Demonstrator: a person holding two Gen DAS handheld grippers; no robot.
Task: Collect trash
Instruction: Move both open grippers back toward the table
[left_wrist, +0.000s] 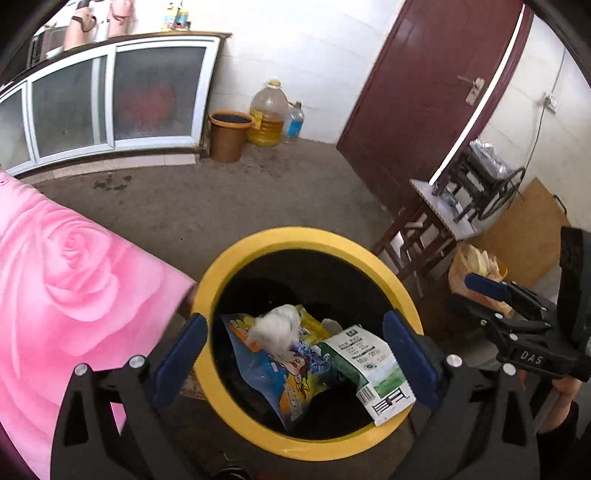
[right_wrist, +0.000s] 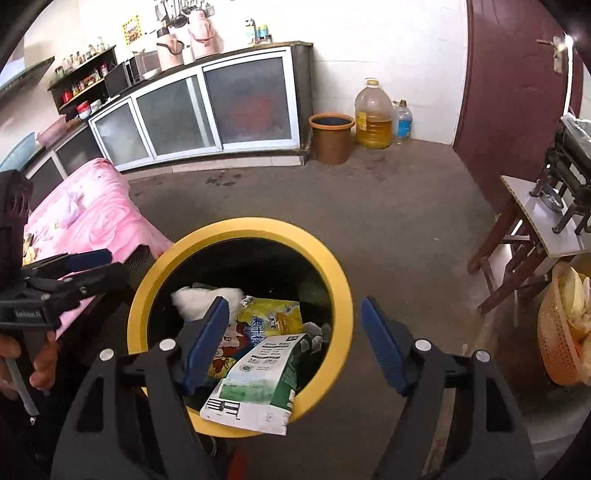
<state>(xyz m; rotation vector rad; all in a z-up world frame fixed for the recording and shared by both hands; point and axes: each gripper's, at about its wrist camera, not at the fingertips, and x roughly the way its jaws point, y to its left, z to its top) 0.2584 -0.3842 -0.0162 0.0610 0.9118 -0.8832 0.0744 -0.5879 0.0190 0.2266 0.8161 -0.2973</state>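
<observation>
A yellow-rimmed trash bin (left_wrist: 258, 254) stands on the floor below both grippers; it also shows in the right wrist view (right_wrist: 332, 280). Inside lie a blue and yellow snack bag (left_wrist: 280, 380), a crumpled white tissue (left_wrist: 277, 326) and a green and white milk pouch (left_wrist: 373, 365) leaning on the rim. The same pouch (right_wrist: 258, 384), the yellow bag (right_wrist: 266, 325) and the tissue (right_wrist: 195, 299) show in the right wrist view. My left gripper (left_wrist: 295, 354) is open and empty above the bin. My right gripper (right_wrist: 295, 339) is open and empty above the bin.
A table with a pink rose cloth (left_wrist: 66, 288) stands left of the bin. A wooden stool (right_wrist: 517, 251) carrying a black machine and an orange basket (right_wrist: 561, 332) stand on the right. A brown bucket (right_wrist: 330, 138), oil jug (right_wrist: 373, 114), cabinets and dark red door are farther back.
</observation>
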